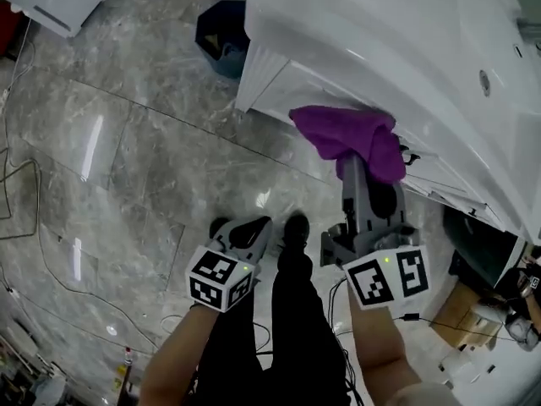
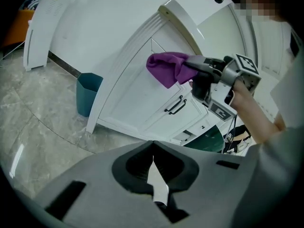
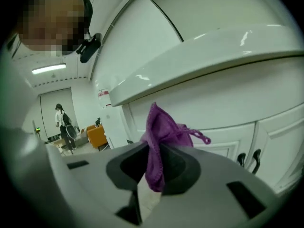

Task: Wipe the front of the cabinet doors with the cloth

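Note:
A purple cloth (image 1: 347, 138) is pressed near the top of the white cabinet doors (image 1: 283, 87), just under the counter's overhang. My right gripper (image 1: 357, 166) is shut on the cloth, which bunches up between the jaws (image 3: 159, 137). From the left gripper view, the cloth (image 2: 164, 68) lies against the upper door panel (image 2: 137, 94), above the black handles (image 2: 175, 106). My left gripper (image 1: 247, 229) hangs low over the floor, away from the cabinet. It is shut (image 2: 153, 148) with nothing in it.
A dark blue bin (image 1: 221, 36) stands on the marble floor at the cabinet's far corner. The white countertop (image 1: 406, 49) juts out above the doors. Cables (image 1: 17, 193) trail along the floor at left. A person (image 3: 62, 123) and an orange seat (image 3: 97, 136) are far behind.

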Motion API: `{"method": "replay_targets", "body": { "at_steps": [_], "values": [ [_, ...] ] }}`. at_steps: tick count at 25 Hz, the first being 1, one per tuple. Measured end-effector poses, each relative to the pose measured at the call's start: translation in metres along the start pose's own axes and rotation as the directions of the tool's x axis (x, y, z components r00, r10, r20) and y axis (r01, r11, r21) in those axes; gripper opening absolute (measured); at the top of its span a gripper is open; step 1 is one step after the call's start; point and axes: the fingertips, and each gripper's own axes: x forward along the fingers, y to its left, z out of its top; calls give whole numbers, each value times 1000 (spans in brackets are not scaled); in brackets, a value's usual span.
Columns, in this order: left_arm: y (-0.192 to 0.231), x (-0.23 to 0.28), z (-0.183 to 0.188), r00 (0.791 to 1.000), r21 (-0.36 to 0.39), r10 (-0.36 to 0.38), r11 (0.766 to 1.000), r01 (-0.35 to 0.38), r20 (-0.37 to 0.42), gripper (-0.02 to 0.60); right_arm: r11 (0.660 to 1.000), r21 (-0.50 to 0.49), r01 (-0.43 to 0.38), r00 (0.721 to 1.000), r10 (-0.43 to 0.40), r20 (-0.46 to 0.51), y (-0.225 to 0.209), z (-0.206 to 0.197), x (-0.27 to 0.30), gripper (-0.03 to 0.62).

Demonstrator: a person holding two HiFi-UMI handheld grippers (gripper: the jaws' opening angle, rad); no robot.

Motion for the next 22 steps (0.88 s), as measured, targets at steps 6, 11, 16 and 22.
{"method": "replay_targets", "body": {
  "at_steps": [6,11,16,22],
  "values": [
    [16,-3,-11,1000,-14,24,1000,-24,-7,20,995,-49,91,995,-89,48,-33,9,37,61],
    [18,-1,-21,1000,-31,24,999,-24,-18,20,987,-134,91,996,-90,11,-40,-16,54,61],
    [23,2,-14,999,-34,32,999,-32,0,20,974,-208,91,986,-117,-118,-60,-69,77,60],
    [39,13,-22,999,-57,50,997,-49,11,20,944,-324,55,931,-166,-325,-93,-172,105,60]
  ]
}}
